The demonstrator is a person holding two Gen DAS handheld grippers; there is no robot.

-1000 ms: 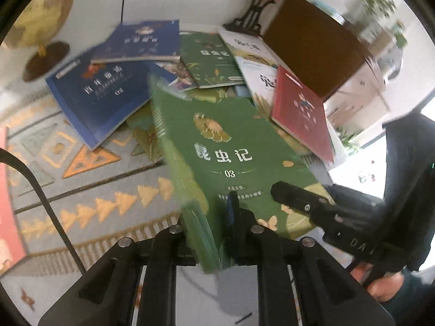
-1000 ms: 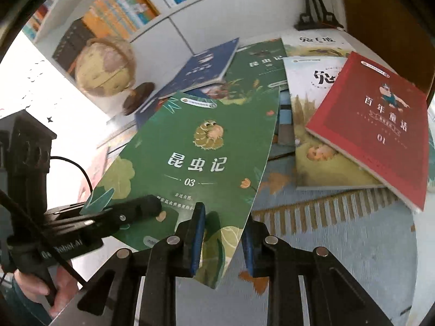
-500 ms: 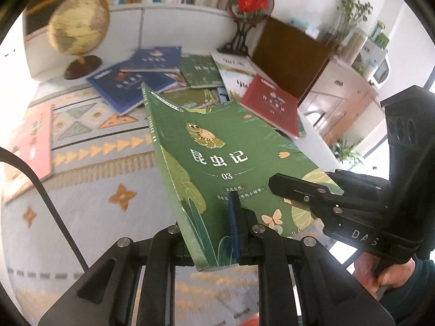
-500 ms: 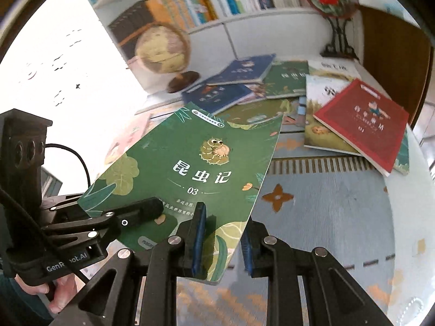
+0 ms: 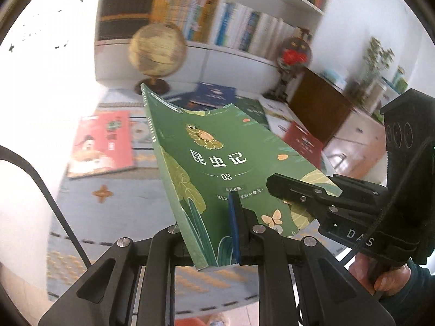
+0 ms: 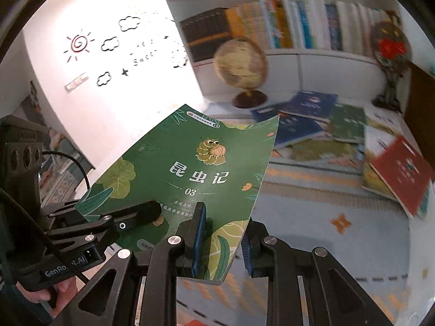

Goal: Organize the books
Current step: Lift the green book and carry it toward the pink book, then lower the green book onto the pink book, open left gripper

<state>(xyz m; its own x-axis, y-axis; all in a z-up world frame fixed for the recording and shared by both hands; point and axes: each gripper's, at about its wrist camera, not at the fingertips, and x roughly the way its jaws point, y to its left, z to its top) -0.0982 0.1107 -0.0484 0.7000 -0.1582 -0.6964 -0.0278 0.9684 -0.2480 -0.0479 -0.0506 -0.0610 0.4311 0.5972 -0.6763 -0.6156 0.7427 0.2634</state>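
Beyond both tools, a white bookshelf (image 5: pixel 244 35) backs the book-strewn tabletop (image 5: pixel 108 206). Left hand-held gripper (image 5: pixel 214 233) and right hand-held gripper (image 6: pixel 223 244) each clench the green book's (image 5: pixel 217 163) near edge; keep it level toward the shelf.

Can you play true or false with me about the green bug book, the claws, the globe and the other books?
1. Both claws pinch the green book. True: the left claw and the right claw each grip its bottom edge.
2. The green book lies flat on the table. False: it is held up in the air.
3. The globe is blue. False: it is yellowish brown.
4. A red book lies on the patterned cloth. True.
5. The shelf behind is empty. False: it is full of books.
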